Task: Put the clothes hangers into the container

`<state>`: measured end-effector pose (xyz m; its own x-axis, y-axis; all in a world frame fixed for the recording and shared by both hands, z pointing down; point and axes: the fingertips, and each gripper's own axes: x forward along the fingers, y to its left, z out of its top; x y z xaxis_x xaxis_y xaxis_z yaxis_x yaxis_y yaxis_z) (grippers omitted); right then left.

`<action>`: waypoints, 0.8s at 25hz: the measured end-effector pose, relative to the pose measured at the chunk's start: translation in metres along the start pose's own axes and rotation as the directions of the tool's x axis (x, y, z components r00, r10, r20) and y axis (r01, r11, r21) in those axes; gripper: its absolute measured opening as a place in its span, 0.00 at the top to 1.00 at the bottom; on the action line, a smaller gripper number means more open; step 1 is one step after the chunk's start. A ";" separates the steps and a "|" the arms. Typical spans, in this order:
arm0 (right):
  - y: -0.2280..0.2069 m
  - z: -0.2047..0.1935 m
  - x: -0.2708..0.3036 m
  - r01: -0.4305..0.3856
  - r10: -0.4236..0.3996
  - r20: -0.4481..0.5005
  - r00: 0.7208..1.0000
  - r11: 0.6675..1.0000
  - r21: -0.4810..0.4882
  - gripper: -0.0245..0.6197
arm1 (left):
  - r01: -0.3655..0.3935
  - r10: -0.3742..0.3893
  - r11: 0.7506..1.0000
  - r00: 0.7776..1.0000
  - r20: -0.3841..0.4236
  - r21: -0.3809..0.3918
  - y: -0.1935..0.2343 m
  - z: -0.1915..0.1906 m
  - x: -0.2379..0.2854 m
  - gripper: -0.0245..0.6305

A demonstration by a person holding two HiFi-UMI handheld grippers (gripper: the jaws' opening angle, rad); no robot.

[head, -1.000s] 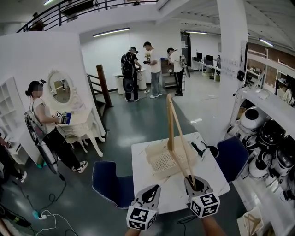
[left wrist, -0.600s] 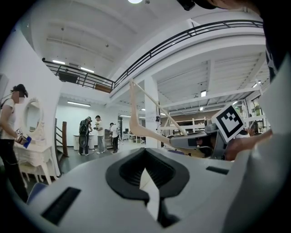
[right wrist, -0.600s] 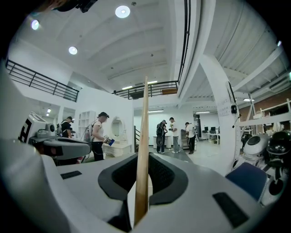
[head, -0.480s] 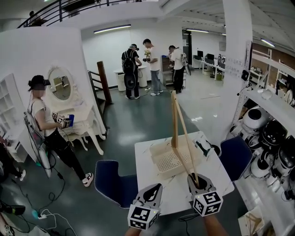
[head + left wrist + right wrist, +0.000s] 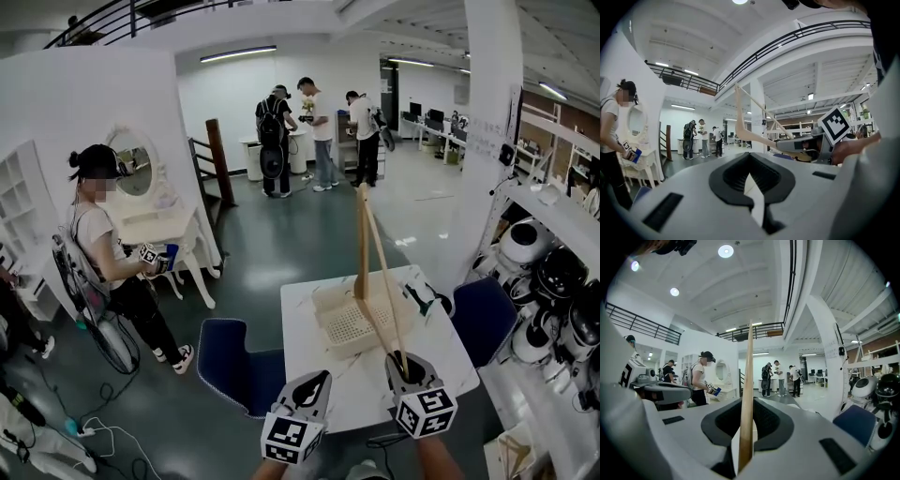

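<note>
Right gripper (image 5: 402, 362) pinches the wooden hanger (image 5: 361, 244) upright, left gripper (image 5: 317, 381) pressed together, empty; recommend tipping hanger toward 11 o'clock, lowering it flat into the container (image 5: 339, 328).

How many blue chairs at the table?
2: one blue chair at the white table's left side, another at its right side. Others may be hidden below the frame.

Bright, even light from ceiling lights (image 5: 725, 251); fisheye bending and dark vignetted corners.
</note>
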<state>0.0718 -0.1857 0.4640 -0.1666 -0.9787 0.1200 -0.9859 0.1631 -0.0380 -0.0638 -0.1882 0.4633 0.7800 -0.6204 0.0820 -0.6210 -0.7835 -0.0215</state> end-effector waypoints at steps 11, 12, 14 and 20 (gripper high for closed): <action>-0.023 -0.001 0.013 -0.018 0.018 -0.009 1.000 1.000 -0.003 0.86 | -0.027 0.027 0.999 1.000 -0.014 -0.020 0.004 -0.005 0.026 0.96; -0.025 0.000 0.015 -0.021 0.021 -0.010 1.000 1.000 -0.006 0.86 | -0.024 0.024 1.000 1.000 -0.014 -0.020 0.003 -0.005 0.030 0.96; -0.029 0.000 0.021 -0.026 0.026 -0.014 1.000 1.000 -0.008 0.86 | -0.016 0.016 1.000 1.000 -0.016 -0.019 0.001 -0.004 0.038 0.96; -0.048 -0.001 0.042 -0.031 0.031 -0.023 0.999 1.000 0.005 0.86 | -0.009 0.008 1.000 1.000 -0.023 -0.015 0.005 -0.003 0.066 0.96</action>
<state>0.1125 -0.2348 0.4714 -0.1975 -0.9701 0.1411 -0.9801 0.1927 -0.0468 -0.0151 -0.2328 0.4718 0.7729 -0.6258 0.1047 -0.6287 -0.7776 -0.0070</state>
